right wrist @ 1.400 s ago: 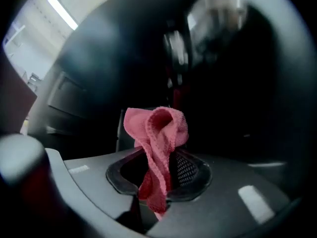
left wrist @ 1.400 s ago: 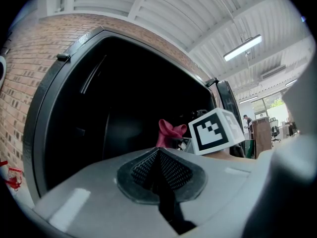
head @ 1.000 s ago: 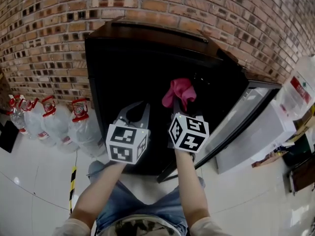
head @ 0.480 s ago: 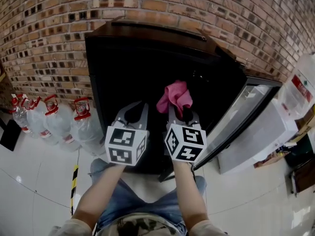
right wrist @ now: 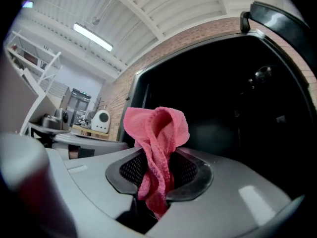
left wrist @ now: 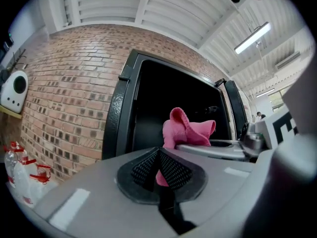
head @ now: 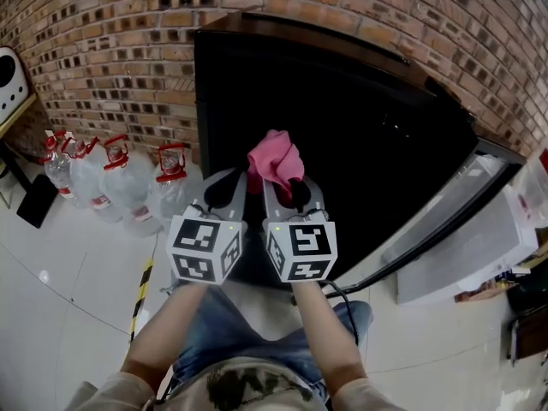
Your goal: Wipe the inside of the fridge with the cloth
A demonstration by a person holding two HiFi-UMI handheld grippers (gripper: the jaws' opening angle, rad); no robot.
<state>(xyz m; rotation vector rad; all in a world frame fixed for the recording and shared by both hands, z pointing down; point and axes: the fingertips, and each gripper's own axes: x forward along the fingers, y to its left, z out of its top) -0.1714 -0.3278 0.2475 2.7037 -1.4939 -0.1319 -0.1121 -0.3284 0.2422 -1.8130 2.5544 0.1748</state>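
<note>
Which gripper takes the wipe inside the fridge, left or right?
Right. The right gripper is shut on the pink cloth and faces the open fridge. The left gripper is shut on nothing.

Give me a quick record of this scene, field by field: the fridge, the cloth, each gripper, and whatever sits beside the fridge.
Fridge: black fridge, door swung open to the right, interior dark
Cloth: bunched pink cloth, held up in front of the opening
Right gripper: shut on the cloth
Left gripper: jaws together, holding nothing
Beside fridge: clear water bottles with red caps, on the floor against the brick wall
</note>
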